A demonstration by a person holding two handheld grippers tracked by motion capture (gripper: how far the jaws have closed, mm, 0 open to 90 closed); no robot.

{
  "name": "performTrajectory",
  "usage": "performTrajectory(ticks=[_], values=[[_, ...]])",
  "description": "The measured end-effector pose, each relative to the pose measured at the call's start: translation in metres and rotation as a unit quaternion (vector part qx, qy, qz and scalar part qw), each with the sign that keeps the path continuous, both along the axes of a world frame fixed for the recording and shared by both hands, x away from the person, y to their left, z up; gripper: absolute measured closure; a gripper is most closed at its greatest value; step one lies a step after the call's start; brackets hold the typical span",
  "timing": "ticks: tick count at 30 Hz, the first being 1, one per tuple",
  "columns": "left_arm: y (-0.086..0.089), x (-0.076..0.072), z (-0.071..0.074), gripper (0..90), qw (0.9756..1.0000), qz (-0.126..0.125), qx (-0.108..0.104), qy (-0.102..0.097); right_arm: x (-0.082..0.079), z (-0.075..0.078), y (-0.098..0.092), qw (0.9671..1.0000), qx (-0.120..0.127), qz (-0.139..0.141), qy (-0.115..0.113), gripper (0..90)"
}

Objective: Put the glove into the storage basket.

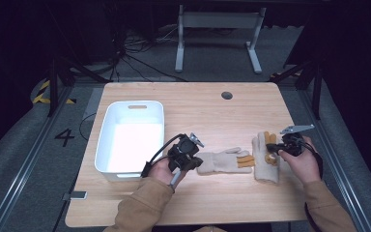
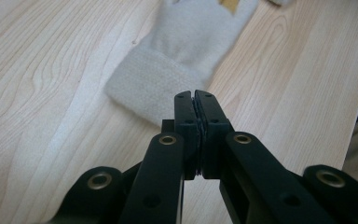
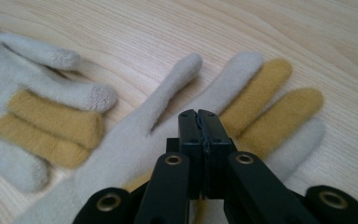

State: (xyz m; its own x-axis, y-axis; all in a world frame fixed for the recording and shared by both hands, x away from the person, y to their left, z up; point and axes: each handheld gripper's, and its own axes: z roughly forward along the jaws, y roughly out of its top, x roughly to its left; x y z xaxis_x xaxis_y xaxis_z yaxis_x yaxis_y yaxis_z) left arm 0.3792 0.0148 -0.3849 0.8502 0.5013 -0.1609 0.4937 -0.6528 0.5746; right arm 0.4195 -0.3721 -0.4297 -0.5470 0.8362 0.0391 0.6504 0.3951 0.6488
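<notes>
A person sat at a light wooden surface (image 1: 207,108) with a pair of tongs in each hand. Two cream knitted gloves with mustard-yellow middle fingers lay flat near the front of the surface, close together. The left glove (image 1: 222,162) lay sideways, its cuff toward the person's left hand and its fingers pointing to the right. The right glove (image 1: 265,162) lay just beside it, fingers pointing away from the person. The left tongs (image 1: 189,153) were clenched with nothing between them, their tips just above the ribbed cuff of the left glove (image 2: 163,79); whether they touched it could not be told. The right tongs (image 1: 274,146) were also clenched and empty, their tips over the palm of the right glove (image 3: 135,140), just below where its fingers spread. In the right gripper view the fingertips of the left glove (image 3: 51,121) showed to the left. A white plastic bin (image 1: 131,137) stood on the left part of the surface, well apart from the gloves.
</notes>
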Motion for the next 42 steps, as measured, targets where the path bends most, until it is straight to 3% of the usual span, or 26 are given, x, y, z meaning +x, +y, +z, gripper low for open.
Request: performTrajectory(ticks=[16,32,35,36,37,38,39,40,42], values=[[-0.003,0.0,0.0,87.5,1.0,-0.006,0.002,0.002,0.0,-0.004,-0.007,0.9998,-0.006,-0.012,0.012,90.0],[-0.022,0.004,0.005,87.5,0.9994,-0.036,-0.001,-0.003,-0.026,0.0,-0.036,0.9981,-0.007,-0.06,0.013,90.0],[-0.026,0.006,0.005,87.6,0.9992,-0.04,-0.003,-0.004,-0.035,0.009,-0.031,0.9997,-0.003,-0.022,0.007,90.0],[-0.026,0.006,0.005,87.6,0.9992,-0.04,-0.003,-0.004,-0.035,0.009,-0.031,0.9997,-0.003,-0.022,0.007,90.0],[-0.027,0.006,0.005,87.6,0.9991,-0.041,-0.002,-0.004,-0.038,0.012,-0.023,0.9999,0.0,0.007,0.013,90.0],[-0.028,0.006,0.006,87.6,0.999,-0.044,-0.002,-0.004,-0.038,0.012,-0.023,0.9999,0.0,0.007,0.013,90.0],[-0.028,0.005,0.007,87.6,0.9989,-0.045,0.0,-0.007,-0.041,0.014,-0.013,0.999,-0.005,0.035,0.028,90.0],[-0.028,0.005,0.007,87.6,0.9989,-0.045,0.0,-0.007,-0.041,0.014,-0.013,0.999,-0.005,0.035,0.028,90.0],[-0.028,0.005,0.007,87.6,0.999,-0.043,-0.002,-0.006,-0.042,0.013,-0.003,0.9967,-0.01,0.062,0.051,90.0]])
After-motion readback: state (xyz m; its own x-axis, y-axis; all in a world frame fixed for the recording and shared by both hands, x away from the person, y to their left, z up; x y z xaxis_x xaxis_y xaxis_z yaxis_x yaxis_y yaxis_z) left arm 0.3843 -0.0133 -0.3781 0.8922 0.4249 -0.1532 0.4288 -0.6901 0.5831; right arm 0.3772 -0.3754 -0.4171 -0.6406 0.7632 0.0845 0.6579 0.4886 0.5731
